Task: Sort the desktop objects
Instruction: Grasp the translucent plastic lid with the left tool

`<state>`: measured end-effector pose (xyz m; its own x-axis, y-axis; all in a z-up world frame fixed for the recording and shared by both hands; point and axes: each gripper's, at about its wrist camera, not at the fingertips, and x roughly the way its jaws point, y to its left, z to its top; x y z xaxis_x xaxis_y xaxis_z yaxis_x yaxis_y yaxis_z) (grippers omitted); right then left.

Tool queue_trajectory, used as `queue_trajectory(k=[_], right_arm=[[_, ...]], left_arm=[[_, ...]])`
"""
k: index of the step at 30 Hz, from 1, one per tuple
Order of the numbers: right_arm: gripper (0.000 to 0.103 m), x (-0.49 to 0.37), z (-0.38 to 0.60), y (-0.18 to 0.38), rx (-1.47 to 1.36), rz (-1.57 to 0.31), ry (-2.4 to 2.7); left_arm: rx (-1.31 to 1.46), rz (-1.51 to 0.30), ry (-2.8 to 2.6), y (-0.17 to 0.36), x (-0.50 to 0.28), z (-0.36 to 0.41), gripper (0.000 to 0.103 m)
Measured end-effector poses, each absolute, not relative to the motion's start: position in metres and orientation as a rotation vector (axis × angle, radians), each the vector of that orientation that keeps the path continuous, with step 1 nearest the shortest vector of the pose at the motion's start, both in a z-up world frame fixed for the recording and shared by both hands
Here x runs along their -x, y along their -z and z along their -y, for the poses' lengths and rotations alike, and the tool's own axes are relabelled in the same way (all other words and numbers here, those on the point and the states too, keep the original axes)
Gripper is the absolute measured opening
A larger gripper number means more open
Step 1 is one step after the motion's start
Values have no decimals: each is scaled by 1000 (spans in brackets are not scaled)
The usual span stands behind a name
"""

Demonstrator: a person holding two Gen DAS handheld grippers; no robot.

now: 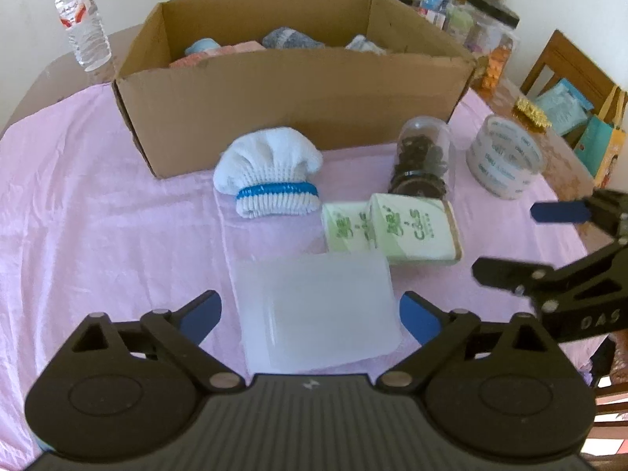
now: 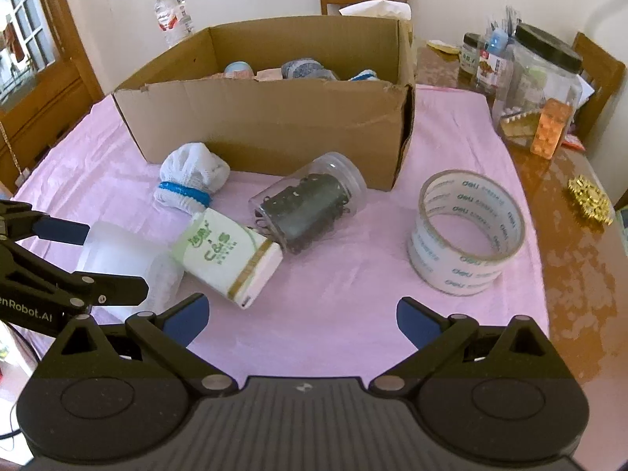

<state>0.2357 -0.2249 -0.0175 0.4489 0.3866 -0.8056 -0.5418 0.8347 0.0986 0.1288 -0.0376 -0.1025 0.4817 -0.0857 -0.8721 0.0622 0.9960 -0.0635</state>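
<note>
My left gripper (image 1: pixel 310 314) is open, its blue fingers on either side of a translucent plastic box (image 1: pixel 316 314) lying on the pink cloth. Past it lie green-and-white tissue packs (image 1: pixel 392 231), a rolled white sock with a blue band (image 1: pixel 271 172), a clear jar of dark clips (image 1: pixel 424 157) on its side and a tape roll (image 1: pixel 506 157). My right gripper (image 2: pixel 302 318) is open and empty above bare cloth, in front of the tissue pack (image 2: pixel 227 259), jar (image 2: pixel 310 204) and tape roll (image 2: pixel 467 231). The cardboard box (image 2: pixel 274 117) behind holds several socks.
A water bottle (image 1: pixel 80 19) stands behind the box at left. Jars, bottles and a plastic container (image 2: pixel 537 90) crowd the wooden table at right, with a gold trinket (image 2: pixel 588 200). Chairs stand behind. The left gripper (image 2: pixel 59 259) shows at the right wrist view's left edge.
</note>
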Motion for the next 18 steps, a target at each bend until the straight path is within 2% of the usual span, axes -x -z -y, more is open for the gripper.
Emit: queue_trajectory(k=[18], right_arm=[[103, -240, 227, 15, 203, -936, -609]], left_arm=[[-71, -1050, 58, 112, -130, 40, 97]])
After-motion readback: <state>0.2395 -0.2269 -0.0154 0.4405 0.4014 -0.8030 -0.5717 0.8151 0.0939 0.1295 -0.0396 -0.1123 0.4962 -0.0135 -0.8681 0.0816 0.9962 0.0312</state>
